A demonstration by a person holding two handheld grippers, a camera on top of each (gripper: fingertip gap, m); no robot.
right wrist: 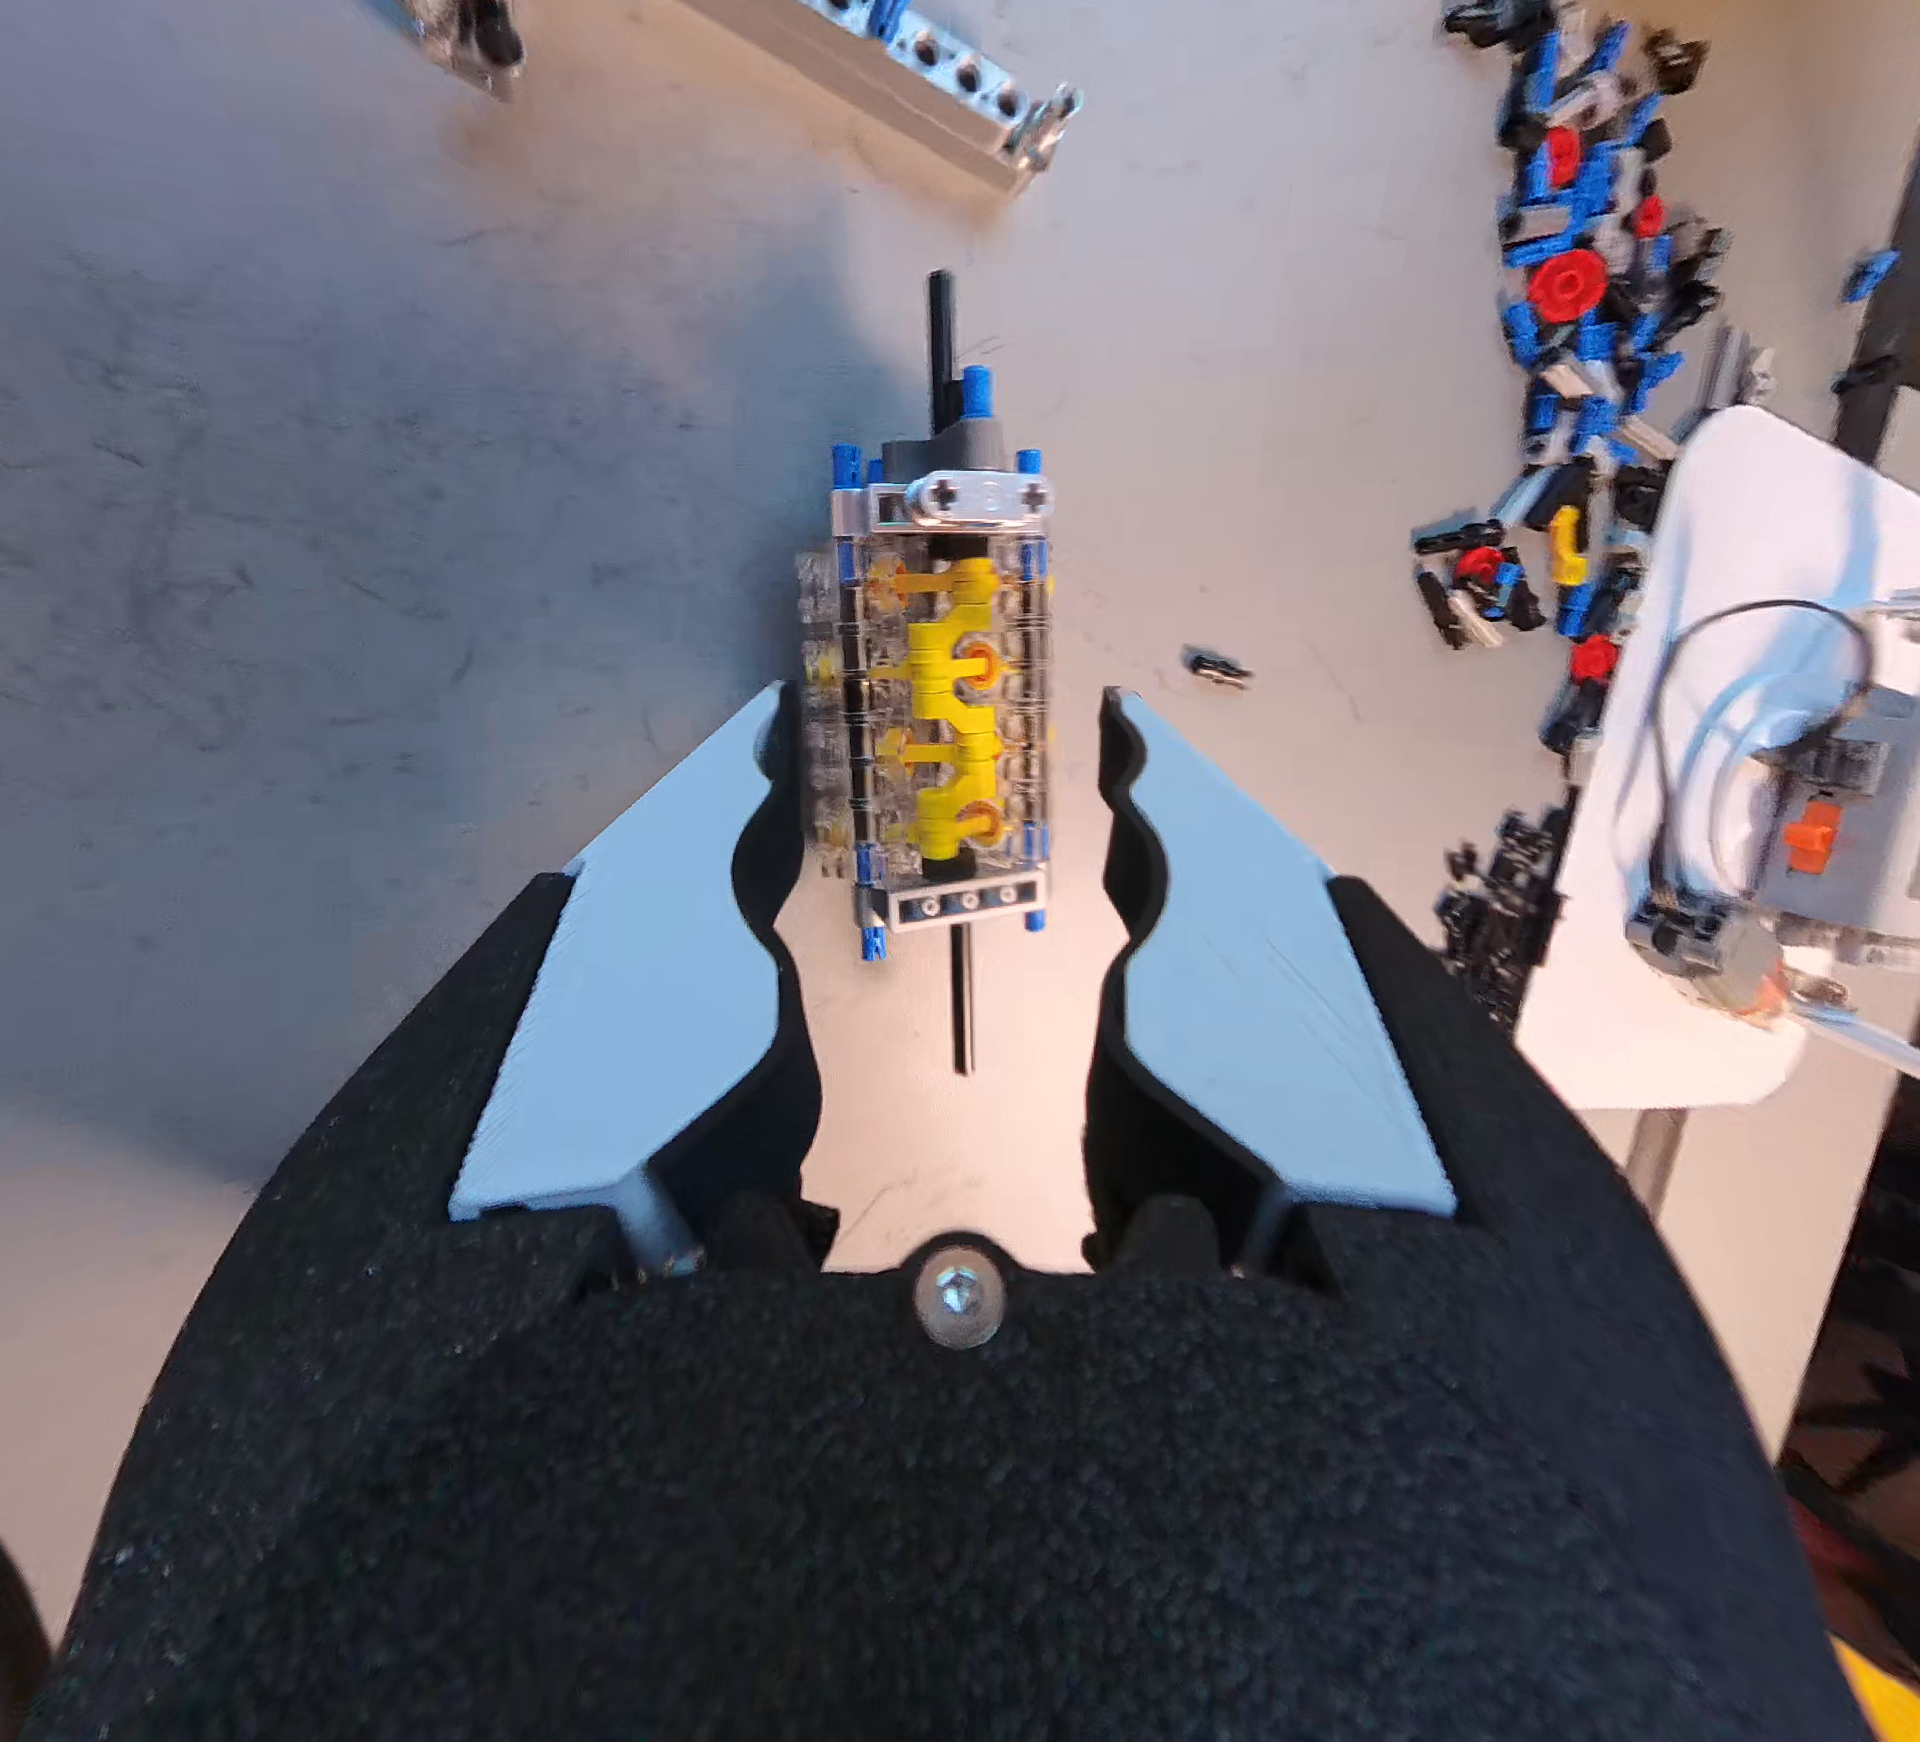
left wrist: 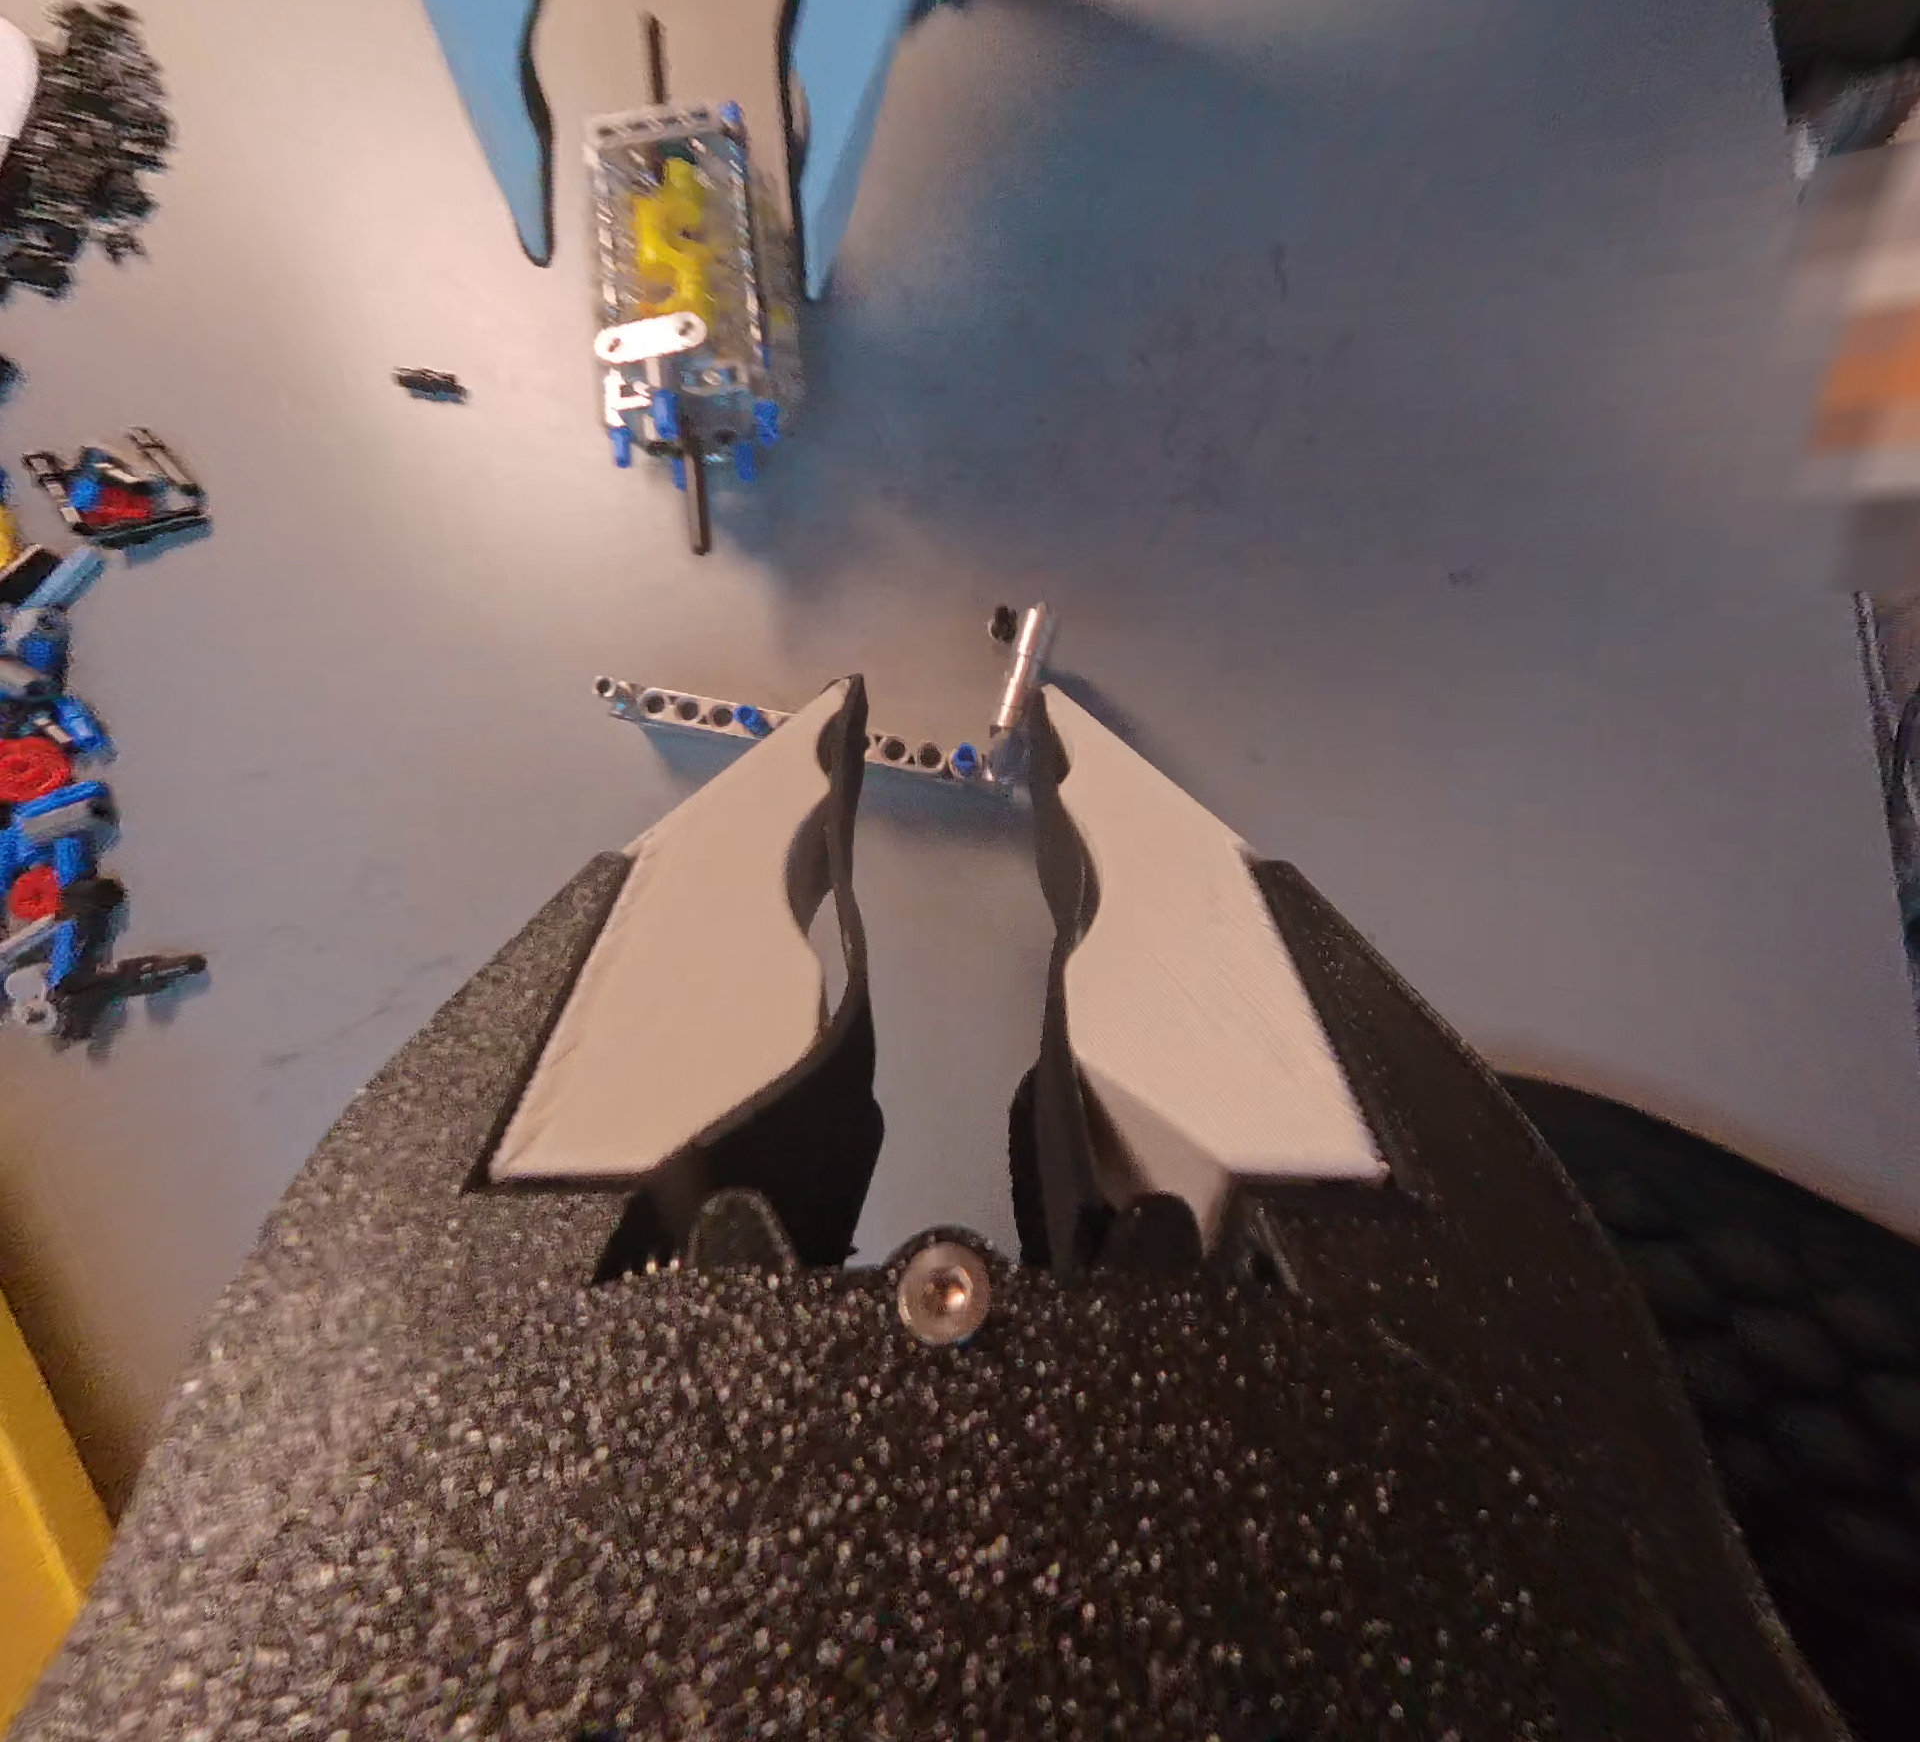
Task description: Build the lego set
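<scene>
White plastic tray (right wrist: 1704, 1017) carries a grey motor block with wires (right wrist: 1829, 819). Right gripper (right wrist: 951, 705) gapes around the clear-and-yellow brick engine (right wrist: 940, 705); left gripper (left wrist: 951, 705) spread over a grey holed beam (left wrist: 686, 712).

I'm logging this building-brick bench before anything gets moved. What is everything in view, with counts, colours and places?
engine block model: one, clear with yellow pistons, blue pins and a black axle through it; on the table between the right gripper's open fingers, not clamped.
long beam: one, light grey with blue pins; flat on the table at the left gripper's fingertips.
short grey beam: one, at the long beam's right end, angled.
loose black pin: one, right of the engine.
loose parts pile: many; blue, black, red.
white tray: one, holds a grey motor unit with wires.
table: one, pale grey.
left gripper: grey fingers, open.
right gripper: pale blue fingers, open.
</scene>
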